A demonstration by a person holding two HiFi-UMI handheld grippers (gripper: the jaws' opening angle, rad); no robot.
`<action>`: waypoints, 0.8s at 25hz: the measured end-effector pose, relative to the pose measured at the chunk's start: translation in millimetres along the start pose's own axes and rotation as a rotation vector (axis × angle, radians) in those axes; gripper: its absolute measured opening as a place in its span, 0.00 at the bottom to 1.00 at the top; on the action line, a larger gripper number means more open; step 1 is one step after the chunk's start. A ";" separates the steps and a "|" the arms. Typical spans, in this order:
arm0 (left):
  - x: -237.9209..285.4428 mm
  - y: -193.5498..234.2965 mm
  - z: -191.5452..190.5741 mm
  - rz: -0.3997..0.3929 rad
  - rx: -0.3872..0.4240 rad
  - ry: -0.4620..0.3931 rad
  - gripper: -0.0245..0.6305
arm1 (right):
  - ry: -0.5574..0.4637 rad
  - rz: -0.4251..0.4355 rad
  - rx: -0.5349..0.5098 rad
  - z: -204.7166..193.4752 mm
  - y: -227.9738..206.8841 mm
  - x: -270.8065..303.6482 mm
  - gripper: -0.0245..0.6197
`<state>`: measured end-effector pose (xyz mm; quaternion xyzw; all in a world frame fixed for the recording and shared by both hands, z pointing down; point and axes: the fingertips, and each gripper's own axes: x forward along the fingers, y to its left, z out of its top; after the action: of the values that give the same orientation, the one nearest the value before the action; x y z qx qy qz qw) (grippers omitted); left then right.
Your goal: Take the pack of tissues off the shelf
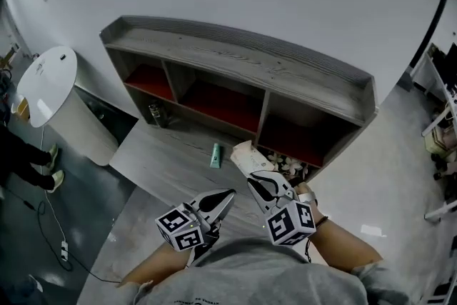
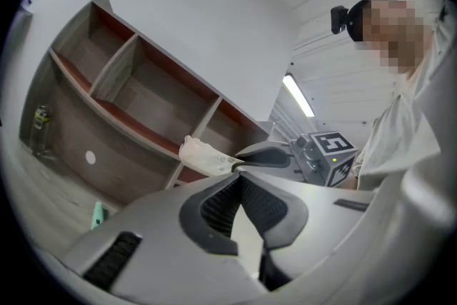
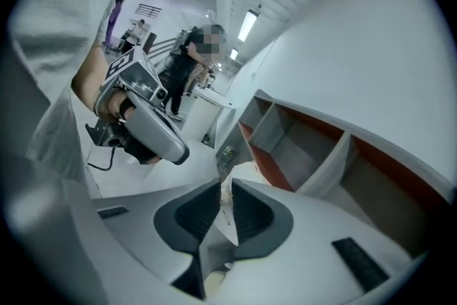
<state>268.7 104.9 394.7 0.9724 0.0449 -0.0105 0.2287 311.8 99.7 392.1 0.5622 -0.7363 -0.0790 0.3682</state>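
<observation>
The pack of tissues (image 1: pixel 243 153) is a pale soft packet held in the air in front of the grey shelf (image 1: pixel 250 61) with red-lined compartments. My right gripper (image 1: pixel 251 170) is shut on its near end. In the right gripper view a thin edge of the pack (image 3: pixel 238 173) is pinched between the dark pads (image 3: pixel 246 207). In the left gripper view the pack (image 2: pixel 202 153) sticks out leftward from the right gripper (image 2: pixel 243 158). My left gripper (image 1: pixel 228 195) is beside it, lower and to the left, jaws together with nothing in them.
A small green tube (image 1: pixel 215 155) lies on the grey board below the shelf. A bottle (image 1: pixel 155 113) stands in the left compartment, and small items (image 1: pixel 287 165) fill the right one. A white round-topped bin (image 1: pixel 46 75) and a person's feet (image 1: pixel 51 169) are at the left.
</observation>
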 end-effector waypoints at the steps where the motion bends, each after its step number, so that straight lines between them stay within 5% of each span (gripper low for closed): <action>1: -4.3 -4.4 -9.0 0.031 -0.003 -0.007 0.06 | -0.022 0.034 -0.016 -1.1 12.0 -2.5 0.14; 10: -107.4 11.3 -55.3 0.369 -0.034 -0.063 0.06 | -0.127 0.309 -0.111 18.4 114.3 45.1 0.14; 20: -266.4 88.1 -49.4 0.675 -0.063 -0.160 0.06 | -0.230 0.425 -0.201 108.7 183.3 165.2 0.14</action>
<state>11.6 26.4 489.0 0.9209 -0.2972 -0.0090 0.2522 86.2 -13.8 486.4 0.3426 -0.8635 -0.1360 0.3443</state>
